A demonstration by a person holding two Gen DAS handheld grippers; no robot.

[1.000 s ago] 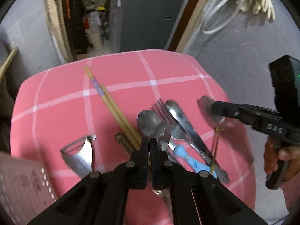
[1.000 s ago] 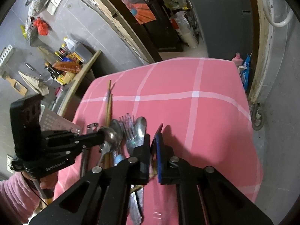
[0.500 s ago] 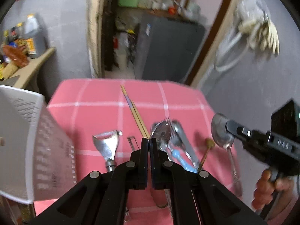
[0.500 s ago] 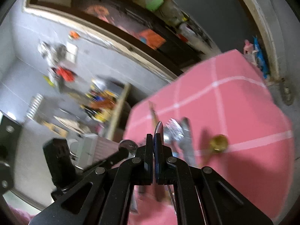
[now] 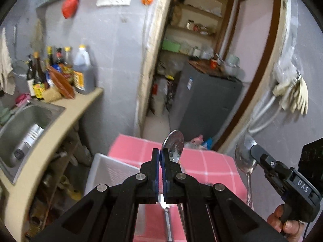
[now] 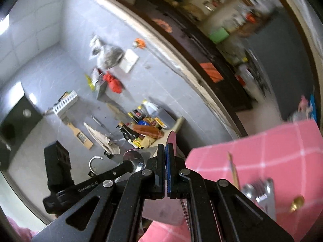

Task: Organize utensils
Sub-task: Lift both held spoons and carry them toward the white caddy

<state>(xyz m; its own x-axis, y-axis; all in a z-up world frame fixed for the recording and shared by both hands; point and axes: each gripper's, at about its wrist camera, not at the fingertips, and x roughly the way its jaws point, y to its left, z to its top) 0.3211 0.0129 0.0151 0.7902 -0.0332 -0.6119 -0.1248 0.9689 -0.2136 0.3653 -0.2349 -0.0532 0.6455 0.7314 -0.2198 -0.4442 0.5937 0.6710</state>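
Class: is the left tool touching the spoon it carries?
Touching. The left wrist view shows the left tool shut on the spoon, bowl sticking out above its tips.

Both grippers are raised off the table, side by side. Left gripper has its jaws clamped on a spoon. Right gripper is pinched tight on another spoon.

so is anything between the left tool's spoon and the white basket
Nothing visible. The left tool holds its spoon in the air just above and right of the white basket, with open air between them. The right tool's spoon is off to the right.
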